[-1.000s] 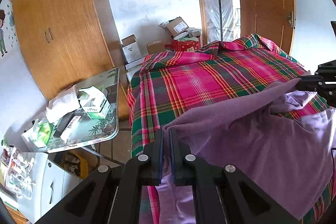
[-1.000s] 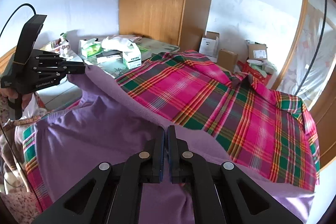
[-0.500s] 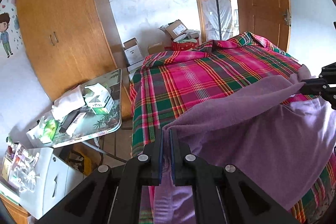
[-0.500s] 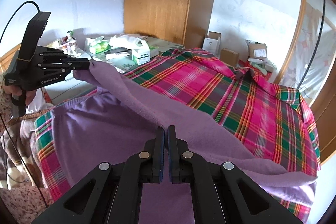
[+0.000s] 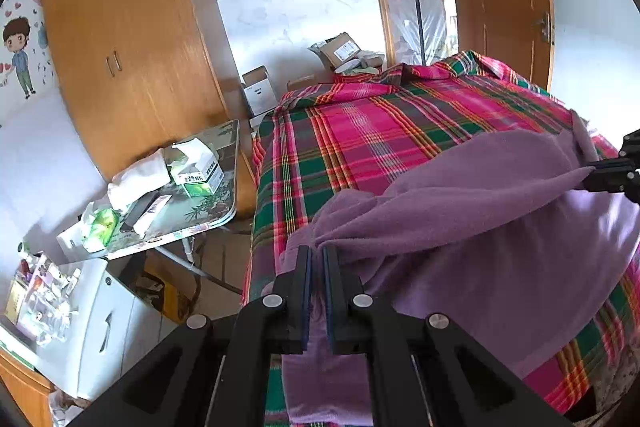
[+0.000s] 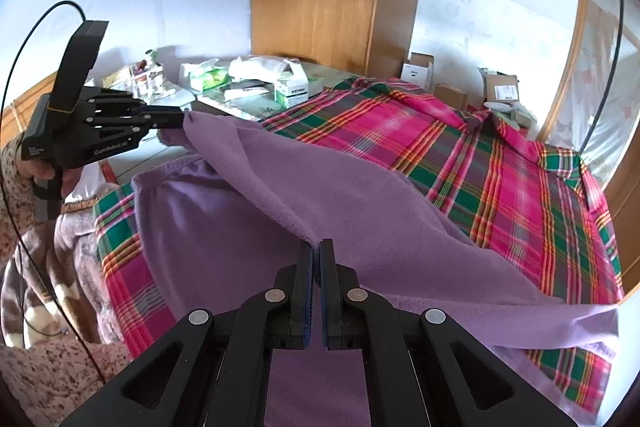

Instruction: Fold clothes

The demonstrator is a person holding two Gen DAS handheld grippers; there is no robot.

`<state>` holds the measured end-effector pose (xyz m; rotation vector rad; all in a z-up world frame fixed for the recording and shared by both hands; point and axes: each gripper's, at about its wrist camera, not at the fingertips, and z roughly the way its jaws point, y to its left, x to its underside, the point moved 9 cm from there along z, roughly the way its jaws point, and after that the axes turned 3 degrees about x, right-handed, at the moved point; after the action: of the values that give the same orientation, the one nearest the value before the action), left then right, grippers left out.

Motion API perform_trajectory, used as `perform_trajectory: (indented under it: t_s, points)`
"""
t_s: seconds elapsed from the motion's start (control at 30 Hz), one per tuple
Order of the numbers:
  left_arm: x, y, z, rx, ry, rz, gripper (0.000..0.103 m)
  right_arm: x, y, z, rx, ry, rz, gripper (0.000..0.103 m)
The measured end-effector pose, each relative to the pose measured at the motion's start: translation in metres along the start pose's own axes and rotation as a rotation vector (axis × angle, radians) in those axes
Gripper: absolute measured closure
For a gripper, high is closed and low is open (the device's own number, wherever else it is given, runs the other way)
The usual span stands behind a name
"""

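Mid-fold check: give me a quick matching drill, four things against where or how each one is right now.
Things:
1. purple garment
2. plaid sheet
3. wardrobe
4. green-and-white box

States:
A. doors shut
B. covers the bed
C. on the side table
D. one edge lifted, pinched by the left tongs and the right tongs

Pairs: 1-D, 2-B, 3-A, 4-C
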<state>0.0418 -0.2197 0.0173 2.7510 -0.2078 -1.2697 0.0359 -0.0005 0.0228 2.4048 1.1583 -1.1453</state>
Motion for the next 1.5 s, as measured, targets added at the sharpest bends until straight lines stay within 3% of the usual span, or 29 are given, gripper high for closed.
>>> perform_trajectory:
  t_s: [0.7,1.1,1.27,1.5]
  points:
    - [0.061,-0.014,-0.008,0.061,0.061,-0.068,0.097,0.065,0.035,-0.001,-0.05,0.093,0.048,0.1]
    - [0.079,-0.02,-0.008,0.087,0.084,-0.096,0.097,0.087,0.041,0.01,-0.049,0.139,0.056,0.1]
    - [0.09,-0.014,-0.018,0.177,0.086,-0.242,0.095,0.091,0.04,0.012,-0.046,0.146,0.064,0.1]
    - [0.103,0.005,-0.02,0.395,0.101,-0.612,0.08,0.096,0.042,0.013,-0.027,0.147,0.042,0.1]
